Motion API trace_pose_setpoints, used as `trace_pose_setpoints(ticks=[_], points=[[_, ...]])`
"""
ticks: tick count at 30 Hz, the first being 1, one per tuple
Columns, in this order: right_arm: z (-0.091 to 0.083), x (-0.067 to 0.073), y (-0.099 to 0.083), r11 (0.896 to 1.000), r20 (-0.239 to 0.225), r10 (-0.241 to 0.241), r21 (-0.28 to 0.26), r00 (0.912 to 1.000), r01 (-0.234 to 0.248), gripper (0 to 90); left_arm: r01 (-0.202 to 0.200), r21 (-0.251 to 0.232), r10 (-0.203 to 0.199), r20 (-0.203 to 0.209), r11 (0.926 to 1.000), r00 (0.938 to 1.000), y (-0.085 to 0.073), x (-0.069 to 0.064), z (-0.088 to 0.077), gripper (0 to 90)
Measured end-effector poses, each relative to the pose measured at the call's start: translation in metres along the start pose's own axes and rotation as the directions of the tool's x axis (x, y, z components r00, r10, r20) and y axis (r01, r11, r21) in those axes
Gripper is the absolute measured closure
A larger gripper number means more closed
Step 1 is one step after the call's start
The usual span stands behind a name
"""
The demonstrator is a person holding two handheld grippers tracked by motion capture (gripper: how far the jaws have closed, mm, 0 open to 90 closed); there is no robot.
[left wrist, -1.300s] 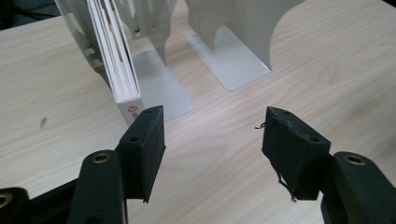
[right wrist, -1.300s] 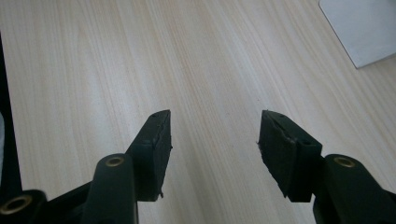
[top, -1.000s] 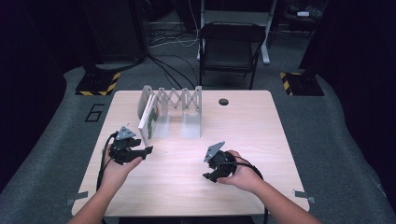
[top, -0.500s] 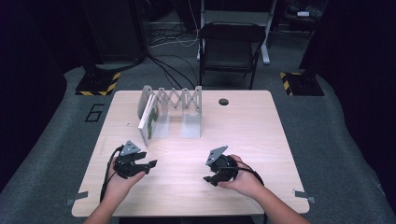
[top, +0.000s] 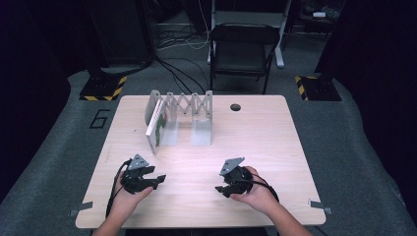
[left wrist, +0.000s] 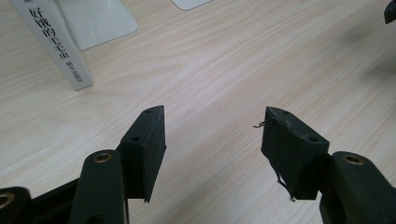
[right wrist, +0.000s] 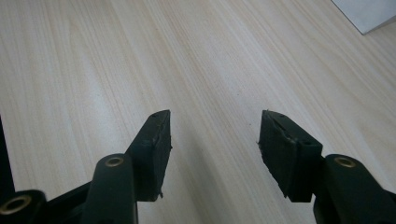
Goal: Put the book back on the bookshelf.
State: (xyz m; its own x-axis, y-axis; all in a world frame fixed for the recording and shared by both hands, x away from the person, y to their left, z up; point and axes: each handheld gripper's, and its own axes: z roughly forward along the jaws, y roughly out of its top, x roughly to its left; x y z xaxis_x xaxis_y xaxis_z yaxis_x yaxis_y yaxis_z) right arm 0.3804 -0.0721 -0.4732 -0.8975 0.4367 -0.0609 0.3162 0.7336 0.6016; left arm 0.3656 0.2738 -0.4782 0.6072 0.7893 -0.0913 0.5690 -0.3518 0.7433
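White thin book (top: 156, 125) with a green cover picture and dark characters down its spine is seen standing on edge, tilted, against the left plate of a pale grey metal accordion-style book rack (top: 183, 115), on the far-left part of the light wooden table (top: 275, 147). From the left gripper view the spine of the book (left wrist: 58, 42) is found at the upper left, its lower end resting on the tabletop, with a flat grey base plate of the rack (left wrist: 98, 21) just beside it.

Nothing is held by either tool. The left gripper (top: 158, 179) is kept low over the near-left part of the table, well apart from the book, and its jaws are seen parted with bare wood between them (a thin stray wire juts from the pad on the right in the left gripper view). The left gripper (left wrist: 212, 140) is pointed across the table towards the rack.

The right gripper (top: 220, 189) is held near the front edge, to the right of the other, with a black cable looped round the hand. In its own view the right gripper (right wrist: 214, 140) is shown with its jaws standing apart, only wood grain between them, and a corner of a grey plate (right wrist: 369, 14) at the upper right.

A small dark round hole (top: 235, 106) is seen in the tabletop beyond the rack. A black folding chair (top: 243, 49) is placed on the grey floor behind the table.
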Motion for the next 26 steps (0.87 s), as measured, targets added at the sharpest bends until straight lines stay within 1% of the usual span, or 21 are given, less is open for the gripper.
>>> trace_pose_setpoints(ticks=[3, 4, 5, 6, 7, 9, 10, 11, 12, 13, 15, 16, 17, 18, 19, 20, 21, 23, 24, 25, 26], points=[[0.002, 0.001, -0.003, 1.0, 0.0, 0.003, 0.007, 1.0, -0.003, 43.7, -0.007, 0.007, 0.007, -0.003, 1.0, 1.0, -0.002, 0.001, 0.002, 39.6], [0.004, 0.002, -0.005, 1.0, -0.009, 0.014, 0.007, 0.9999, -0.014, 43.8, -0.005, 0.002, 0.005, -0.001, 1.0, 1.0, -0.003, 0.001, 0.003, 39.6], [0.004, 0.002, -0.005, 1.0, -0.009, 0.014, 0.007, 0.9999, -0.014, 43.8, -0.004, 0.0, 0.004, -0.002, 1.0, 1.0, -0.004, 0.001, 0.004, 39.6], [0.006, 0.002, -0.008, 1.0, -0.006, 0.012, 0.014, 0.9999, -0.012, 43.9, 0.003, -0.001, -0.003, 0.003, 1.0, 1.0, -0.005, 0.002, 0.005, 39.6], [0.006, 0.002, -0.008, 1.0, -0.006, 0.012, 0.014, 0.9999, -0.012, 43.9, 0.022, 0.003, -0.022, 0.011, 0.9998, 0.9997, -0.006, 0.003, 0.006, 39.6], [0.007, 0.002, -0.01, 1.0, -0.005, 0.021, 0.012, 0.9998, -0.021, 44.0, 0.028, 0.004, -0.028, 0.017, 0.9996, 0.9995, -0.007, 0.004, 0.008, 39.6], [0.008, 0.002, -0.012, 0.999, 0.001, 0.041, 0.007, 0.9992, -0.041, 44.1, 0.023, 0.01, -0.023, 0.007, 0.9997, 0.9997, -0.008, 0.005, 0.009, 39.5], [0.008, 0.002, -0.012, 0.999, 0.001, 0.041, 0.007, 0.9992, -0.041, 44.1, 0.023, 0.01, -0.023, 0.007, 0.9997, 0.9997, -0.008, 0.005, 0.009, 39.3], [0.009, 0.002, -0.013, 0.998, 0.013, 0.062, 0.0, 0.998, -0.062, 44.0, 0.03, 0.014, -0.03, 0.009, 0.9994, 0.9995, -0.008, 0.006, 0.01, 39.3], [0.009, 0.002, -0.013, 0.998, 0.013, 0.062, 0.0, 0.998, -0.062, 44.0, 0.03, 0.014, -0.03, 0.009, 0.9994, 0.9995, -0.008, 0.006, 0.01, 39.2], [0.012, 0.002, -0.015, 0.997, 0.02, 0.082, -0.002, 0.9964, -0.082, 44.0, 0.028, 0.026, -0.028, -0.001, 0.9993, 0.9996, -0.011, 0.008, 0.013, 39.2], [0.013, 0.001, -0.015, 0.996, 0.02, 0.091, -0.002, 0.9956, -0.091, 44.0, 0.039, 0.019, -0.039, -0.006, 0.9991, 0.9992, -0.012, 0.008, 0.014, 39.0], [0.013, 0.001, -0.015, 0.996, 0.02, 0.091, -0.002, 0.9956, -0.091, 44.0, 0.039, 0.019, -0.039, -0.006, 0.9991, 0.9992, -0.012, 0.008, 0.014, 38.7], [0.014, 0.001, -0.016, 0.994, 0.027, 0.108, -0.005, 0.9938, -0.108, 43.9, 0.041, 0.035, -0.04, -0.016, 0.9985, 0.999, -0.014, 0.01, 0.015, 38.4], [0.014, 0.001, -0.016, 0.994, 0.027, 0.108, -0.005, 0.9938, -0.108, 43.9, 0.041, 0.035, -0.04, -0.016, 0.9985, 0.999, -0.014, 0.01, 0.015, 38.2], [0.015, 0.0, -0.017, 0.994, 0.034, 0.112, -0.005, 0.9931, -0.112, 43.9, 0.04, 0.04, -0.039, -0.025, 0.9984, 0.9989, -0.014, 0.012, 0.017, 37.9], [0.015, -0.001, -0.017, 0.993, 0.033, 0.119, -0.015, 0.9924, -0.118, 43.9, 0.047, 0.044, -0.046, -0.021, 0.9979, 0.9987, -0.014, 0.012, 0.017, 37.8], [0.015, -0.002, -0.018, 0.993, 0.038, 0.12, -0.013, 0.992, -0.12, 43.9, 0.044, 0.042, -0.043, -0.028, 0.9981, 0.9987, -0.014, 0.013, 0.017, 37.9], [0.015, -0.002, -0.018, 0.992, 0.044, 0.125, -0.017, 0.9911, -0.125, 43.9, 0.034, 0.031, -0.033, -0.037, 0.9989, 0.9988, -0.015, 0.014, 0.017, 37.9], [0.014, -0.003, -0.019, 0.991, 0.048, 0.133, -0.021, 0.9899, -0.132, 43.9, 0.034, 0.039, -0.032, -0.04, 0.9987, 0.9987, -0.014, 0.016, 0.016, 37.9], [0.014, -0.004, -0.02, 0.99, 0.047, 0.138, -0.019, 0.9893, -0.137, 43.9, 0.034, 0.033, -0.032, -0.046, 0.9989, 0.9984, -0.014, 0.017, 0.015, 37.9]])
